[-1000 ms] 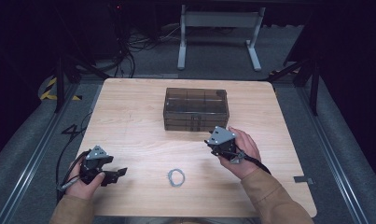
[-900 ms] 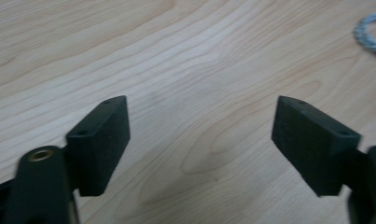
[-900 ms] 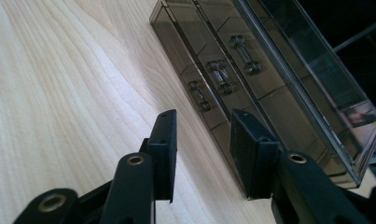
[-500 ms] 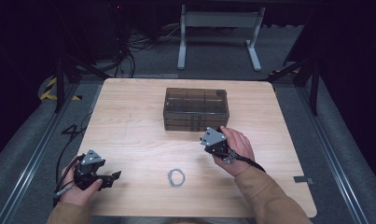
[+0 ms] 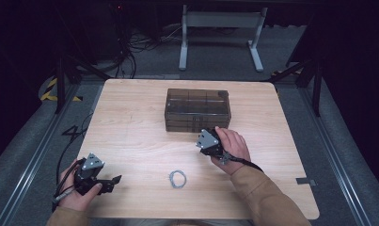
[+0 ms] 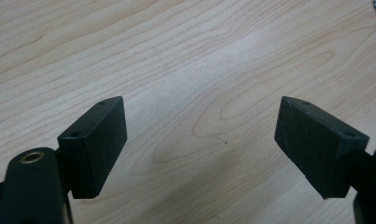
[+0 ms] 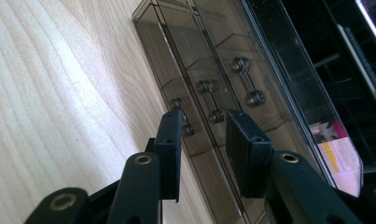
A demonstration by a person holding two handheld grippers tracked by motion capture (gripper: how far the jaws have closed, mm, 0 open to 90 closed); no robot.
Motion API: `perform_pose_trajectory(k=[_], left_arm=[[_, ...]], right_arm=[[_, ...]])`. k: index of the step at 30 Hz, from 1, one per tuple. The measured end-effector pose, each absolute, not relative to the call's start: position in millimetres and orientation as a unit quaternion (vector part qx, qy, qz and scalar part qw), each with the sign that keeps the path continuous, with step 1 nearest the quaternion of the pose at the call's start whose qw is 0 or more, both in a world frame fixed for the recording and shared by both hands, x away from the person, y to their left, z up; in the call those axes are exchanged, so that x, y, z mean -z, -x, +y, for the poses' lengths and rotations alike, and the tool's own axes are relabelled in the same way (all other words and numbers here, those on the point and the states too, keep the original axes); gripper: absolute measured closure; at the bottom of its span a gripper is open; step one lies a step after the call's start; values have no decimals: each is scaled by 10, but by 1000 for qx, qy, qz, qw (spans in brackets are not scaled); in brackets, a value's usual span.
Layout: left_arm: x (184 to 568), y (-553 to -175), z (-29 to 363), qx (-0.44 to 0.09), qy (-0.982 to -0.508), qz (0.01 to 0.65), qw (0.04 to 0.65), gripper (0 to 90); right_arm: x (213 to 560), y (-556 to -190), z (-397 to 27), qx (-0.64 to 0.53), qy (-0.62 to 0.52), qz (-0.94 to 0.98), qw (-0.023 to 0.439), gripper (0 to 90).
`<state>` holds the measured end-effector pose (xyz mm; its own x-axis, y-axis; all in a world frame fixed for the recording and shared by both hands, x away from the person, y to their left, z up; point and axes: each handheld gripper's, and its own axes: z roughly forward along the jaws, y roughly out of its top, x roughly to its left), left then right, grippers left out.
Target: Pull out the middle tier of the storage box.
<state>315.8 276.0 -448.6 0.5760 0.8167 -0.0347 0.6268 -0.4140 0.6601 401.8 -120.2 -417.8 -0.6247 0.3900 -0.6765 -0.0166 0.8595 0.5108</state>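
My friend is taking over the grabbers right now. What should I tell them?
Right gripper: up against the front of the smoky drawer box, its jaws partly apart and just closing in, lined up on the lowest drawer handle. The pads don't press on it yet, and nothing is held.
Left gripper: open and empty, low over the table at the near left.
Small silvery ring: lying on the table between the two hands, untouched.
Done: the right gripper has reached the box. All three drawers look shut.
Left, probably: grip the handle and pull that drawer open; the ring may go inside.
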Motion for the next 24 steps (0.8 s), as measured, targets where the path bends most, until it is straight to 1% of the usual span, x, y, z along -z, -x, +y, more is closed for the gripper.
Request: perform_pose_trajectory(k=[8, 9, 12, 24], left_arm=[[4484, -3171, 2751, -147, -828, 433, 325, 177], [4485, -3175, 2746, -147, -828, 431, 326, 177], [4477, -3184, 2742, -147, -829, 431, 325, 178], [4470, -3224, 2700, -153, -831, 417, 335, 166]], right_arm=[[4230, -4037, -1144, -227, -94, 866, 435, 679], [4243, -4036, -1133, -223, -91, 862, 447, 679], [4270, -4044, -1115, -218, -86, 857, 459, 679], [4340, -4063, -1049, -210, -76, 849, 479, 678]])
